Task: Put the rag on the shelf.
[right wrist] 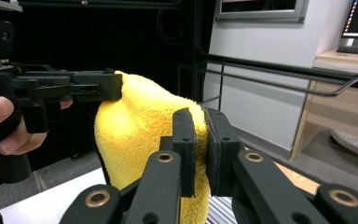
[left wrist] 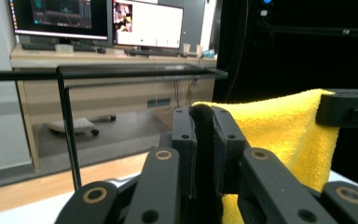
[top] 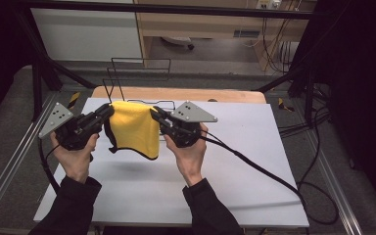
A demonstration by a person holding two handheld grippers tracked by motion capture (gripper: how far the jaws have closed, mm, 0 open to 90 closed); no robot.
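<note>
Towel (top: 133,128) hangs off the surface (top: 225,166), stretched between both sets of jaws, left gripper (top: 108,110) and right gripper (top: 153,114) each clamped on a top corner, rack (top: 139,78) just beyond.

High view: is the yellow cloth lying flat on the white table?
No, the yellow cloth hangs above the table, pinched at its top corners by the left gripper and right gripper.

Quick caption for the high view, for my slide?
Both grippers, left and right, hold a yellow towel above the white table.
</note>
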